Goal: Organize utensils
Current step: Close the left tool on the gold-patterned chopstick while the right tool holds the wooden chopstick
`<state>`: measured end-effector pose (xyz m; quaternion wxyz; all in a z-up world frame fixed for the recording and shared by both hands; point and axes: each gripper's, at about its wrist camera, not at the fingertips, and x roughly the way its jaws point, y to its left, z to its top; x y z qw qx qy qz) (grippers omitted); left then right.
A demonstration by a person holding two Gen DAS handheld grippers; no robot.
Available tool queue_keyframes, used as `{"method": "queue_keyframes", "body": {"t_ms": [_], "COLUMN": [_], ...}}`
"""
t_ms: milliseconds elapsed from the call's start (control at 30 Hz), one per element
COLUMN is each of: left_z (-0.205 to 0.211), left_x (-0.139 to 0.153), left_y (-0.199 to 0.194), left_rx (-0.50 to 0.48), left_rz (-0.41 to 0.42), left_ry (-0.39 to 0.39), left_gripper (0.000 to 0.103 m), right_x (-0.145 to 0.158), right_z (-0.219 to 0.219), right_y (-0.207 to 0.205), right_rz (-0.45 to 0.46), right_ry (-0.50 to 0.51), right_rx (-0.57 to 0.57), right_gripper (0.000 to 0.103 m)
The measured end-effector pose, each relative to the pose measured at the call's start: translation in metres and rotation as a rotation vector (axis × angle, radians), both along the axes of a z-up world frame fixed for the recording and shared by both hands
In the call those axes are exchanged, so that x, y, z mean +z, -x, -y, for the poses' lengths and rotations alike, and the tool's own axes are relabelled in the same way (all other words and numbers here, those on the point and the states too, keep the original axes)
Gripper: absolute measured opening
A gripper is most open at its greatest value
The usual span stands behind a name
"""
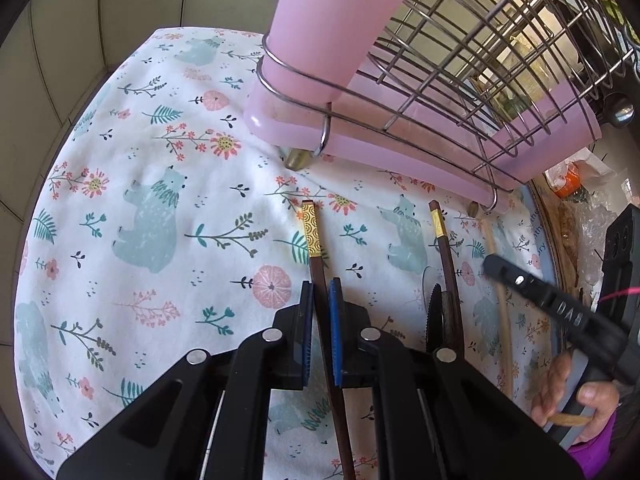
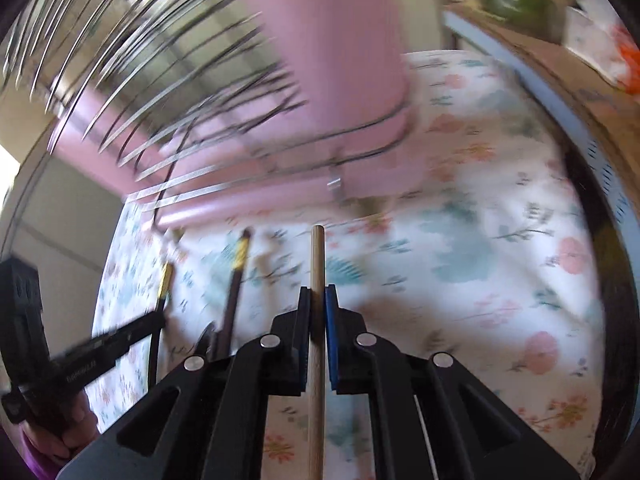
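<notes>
Left gripper point(image 1: 319, 292): pads closed on a dark chopstick point(image 1: 316, 264), gold-banded top pointing away toward the rack point(image 1: 440, 80). The hold sits just below the gold band, so most of the stick trails back under the gripper. Whether it is lifted off the desk point(image 1: 140, 160) or lies on the floral cloth cannot be told from this view.

Just right of it, a second dark chopstick point(image 1: 448, 264), also gold-banded, lies on the cloth, roughly parallel, near the rack's front foot. Beside it lies a dark round thing with a toothed edge (too hidden to name).

Further right, the right gripper point(image 2: 318, 300): pads closed on a pale wooden stick point(image 2: 317, 256), gripped fairly near its far end, tip toward the pink caddy point(image 2: 340, 60) on the rack. The right view is motion-blurred; fine detail is unreliable.

Handling judgement:
- Sticks are light, stiff and thin, and apt to pivot or slip in a narrow pinch.
- A hold close to the top leaves a long unsupported tail; a grip nearer the middle would swing less.
- The dark sticks look lacquered, so probably slicker than the bare wood.
- Likely destination: the pink caddy, entered from above and near upright.
</notes>
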<state>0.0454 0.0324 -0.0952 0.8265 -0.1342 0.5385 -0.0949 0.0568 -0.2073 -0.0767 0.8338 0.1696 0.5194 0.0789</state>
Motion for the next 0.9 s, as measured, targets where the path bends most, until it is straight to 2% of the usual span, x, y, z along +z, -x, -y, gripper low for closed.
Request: {"method": "queue_keyframes", "body": {"t_ms": [133,400,667,900], "left_z": [0.003,0.01,0.017,0.023], "left_x": [0.0,0.001,0.0,-0.002], "left_y": [0.0,-0.006,-0.013,-0.016], "left_rx": [-0.002,-0.026,-0.046,-0.052], "left_rz": [-0.001,-0.016,-0.033,-0.039], "left_ry": [-0.003,-0.026,-0.046,-0.066], "left_gripper": [0.008,0.009,0.009,0.009], "right_x": [-0.009,-0.009,-0.023,-0.02], "right_z": [0.01,0.014,0.044,0.046], "right_y": [-0.004,-0.004,-0.009,-0.008], "right_rz": [-0.035,-0.078,-0.146,-0.145], "right_ry": [-0.025,-0.064,-0.239,-0.225], "right_rx": [-0.051,-0.015,0.003,0.033], "right_gripper": [0.007,0.01,0.009,0.009]}}
